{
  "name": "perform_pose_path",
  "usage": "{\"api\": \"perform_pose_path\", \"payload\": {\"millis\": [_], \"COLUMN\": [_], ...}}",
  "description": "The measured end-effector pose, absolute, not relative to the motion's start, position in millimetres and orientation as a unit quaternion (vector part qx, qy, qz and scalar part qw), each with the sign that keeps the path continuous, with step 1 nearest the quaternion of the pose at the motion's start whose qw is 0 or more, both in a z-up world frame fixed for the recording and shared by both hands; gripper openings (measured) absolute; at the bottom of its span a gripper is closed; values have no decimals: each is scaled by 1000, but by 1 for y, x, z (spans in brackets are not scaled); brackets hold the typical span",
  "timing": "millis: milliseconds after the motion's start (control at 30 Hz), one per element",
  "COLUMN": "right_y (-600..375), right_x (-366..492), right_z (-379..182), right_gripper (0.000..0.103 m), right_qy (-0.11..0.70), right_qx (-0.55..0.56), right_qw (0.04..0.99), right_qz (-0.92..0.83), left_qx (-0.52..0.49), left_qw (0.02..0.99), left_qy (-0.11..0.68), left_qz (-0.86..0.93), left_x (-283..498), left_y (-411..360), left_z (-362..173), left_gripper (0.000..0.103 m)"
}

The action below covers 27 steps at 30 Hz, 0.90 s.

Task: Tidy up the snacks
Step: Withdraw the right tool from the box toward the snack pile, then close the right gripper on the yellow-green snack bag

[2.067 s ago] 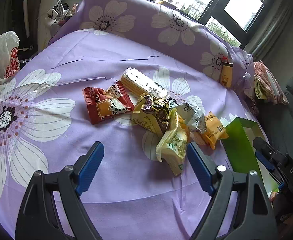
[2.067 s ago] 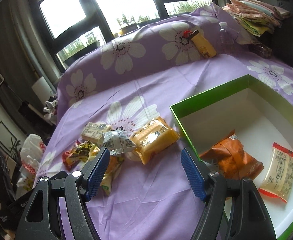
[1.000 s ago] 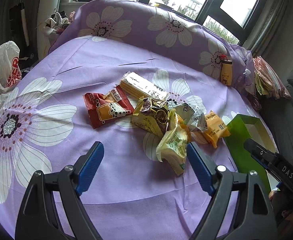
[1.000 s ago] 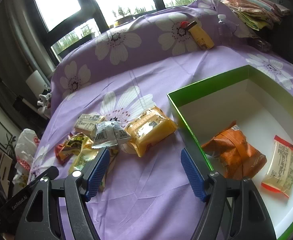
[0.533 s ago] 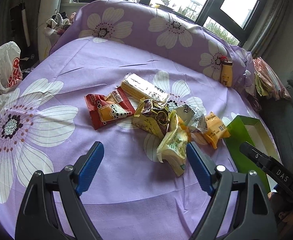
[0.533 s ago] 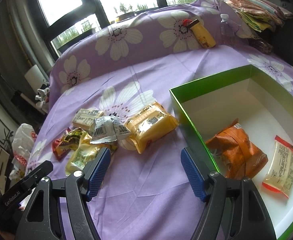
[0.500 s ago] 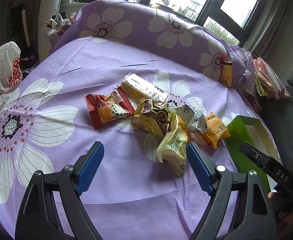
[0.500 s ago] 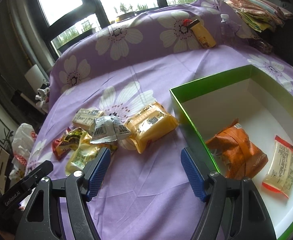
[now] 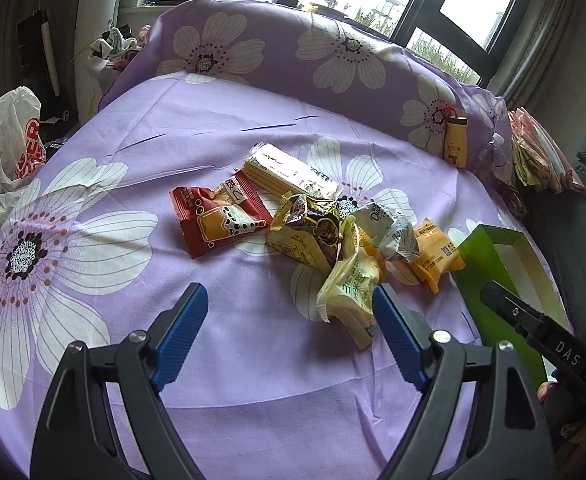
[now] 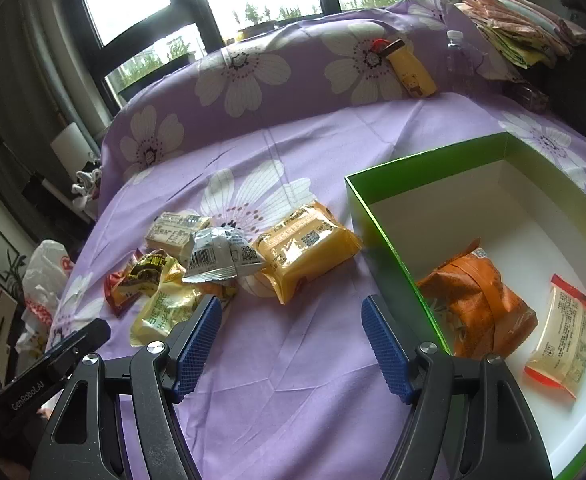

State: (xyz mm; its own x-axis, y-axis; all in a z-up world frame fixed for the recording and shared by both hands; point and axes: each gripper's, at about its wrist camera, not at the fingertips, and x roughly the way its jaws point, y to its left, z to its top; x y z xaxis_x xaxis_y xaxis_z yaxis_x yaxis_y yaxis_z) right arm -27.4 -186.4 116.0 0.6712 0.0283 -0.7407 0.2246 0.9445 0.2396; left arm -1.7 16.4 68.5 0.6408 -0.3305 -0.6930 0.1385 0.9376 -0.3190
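Left gripper [image 9: 285, 312]: jaws spread wide, holding nothing, hovering short of the snack pile [image 9: 333, 232] on the bed [image 9: 93, 160].
Right gripper [image 10: 291, 328]: jaws wide apart, empty, aimed between the orange-yellow packet [image 10: 307, 246] and the green box [image 10: 389, 236].
Box contents: an orange bag [image 10: 477, 300] and a clear red-ended packet [image 10: 565, 332], likely sorted already.
Why: the box sits just beside the pile, keeping transfers short.
Hidden: overlapping wrappers mask the count; the box's near corner is cut off.

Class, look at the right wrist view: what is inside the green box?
Inside the green box lie an orange snack bag and a clear red-ended packet. The nearest corner is hidden behind the claw.
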Motion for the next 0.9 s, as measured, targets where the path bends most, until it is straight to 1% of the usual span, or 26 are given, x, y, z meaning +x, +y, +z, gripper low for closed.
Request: {"api": "perform_pose_path", "payload": {"millis": [133,300,333,367,400,433,467,567,667,733,900], "right_y": [-182,-165,-159,-153,-147,-143,-139,-132,-132,-132,-138], "right_x": [-26,1,9,18,26,33,38,50,55,55,59], "right_z": [129,160,163,164,164,162,160,140,116,109,95], "right_gripper": [75,75,76,78,82,86,87,88,88,88,88], "right_qy": [414,420,429,442,452,457,458,467,492,495,509], "right_qx": [156,119,110,103,98,94,89,72,64,53,71], "right_qw": [896,900,897,891,886,884,883,881,868,867,857], "right_qz": [-39,-16,-3,12,25,34,37,22,18,19,27], "left_qx": [-139,-163,-165,-166,-168,-170,-171,-163,-96,-74,-84], "left_qw": [891,885,884,882,881,881,881,883,898,904,897], "left_qy": [406,414,417,419,419,419,420,424,423,416,426], "left_qz": [-146,-136,-137,-139,-138,-136,-134,-117,-67,-64,-84], "left_x": [6,20,22,22,23,22,22,22,18,14,13], "left_y": [22,32,34,34,35,37,38,41,37,33,32], "left_z": [66,62,62,62,62,62,61,61,61,62,58], "left_gripper": [83,79,74,72,71,70,67,63,60,60,60]}}
